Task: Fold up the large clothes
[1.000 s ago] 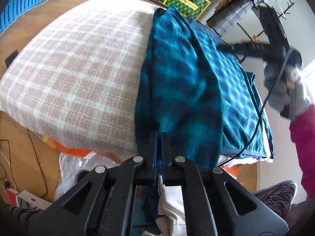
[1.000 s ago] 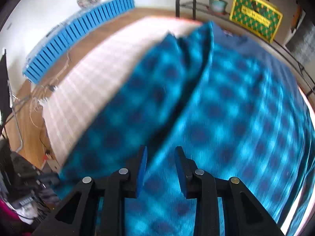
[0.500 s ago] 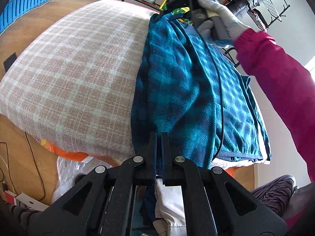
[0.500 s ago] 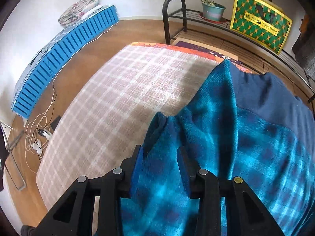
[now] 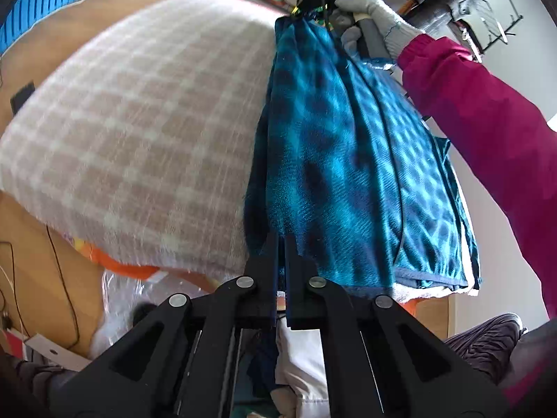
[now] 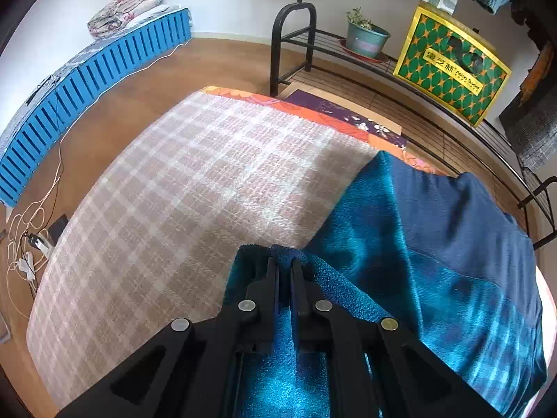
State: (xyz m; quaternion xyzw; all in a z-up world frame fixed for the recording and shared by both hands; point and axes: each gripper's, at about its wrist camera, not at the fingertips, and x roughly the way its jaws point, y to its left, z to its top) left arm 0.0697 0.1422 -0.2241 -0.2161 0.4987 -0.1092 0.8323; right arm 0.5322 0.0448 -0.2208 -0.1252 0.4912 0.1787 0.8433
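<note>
A large teal plaid fleece garment (image 5: 348, 160) lies along the right side of a bed covered with a beige checked blanket (image 5: 139, 132). My left gripper (image 5: 282, 240) is shut on the garment's near folded edge at the bed's front. In the left wrist view a gloved hand (image 5: 369, 17) with a magenta sleeve (image 5: 487, 132) holds the right gripper at the garment's far end. My right gripper (image 6: 285, 264) is shut on a bunched fold of the teal fleece (image 6: 435, 278), which has a navy panel (image 6: 452, 216).
Beyond the bed stand a black metal rack (image 6: 296, 28), a potted plant (image 6: 365, 38) and a yellow-green patterned bag (image 6: 452, 66). A blue slatted board (image 6: 87, 80) lines the wall. Cables (image 6: 31, 237) lie on the wooden floor. Plastic bags (image 5: 118, 292) sit below the bed's front.
The right gripper swept across the garment to its far end and closed its jaws on the fleece edge. The left gripper stayed shut on the near edge.
</note>
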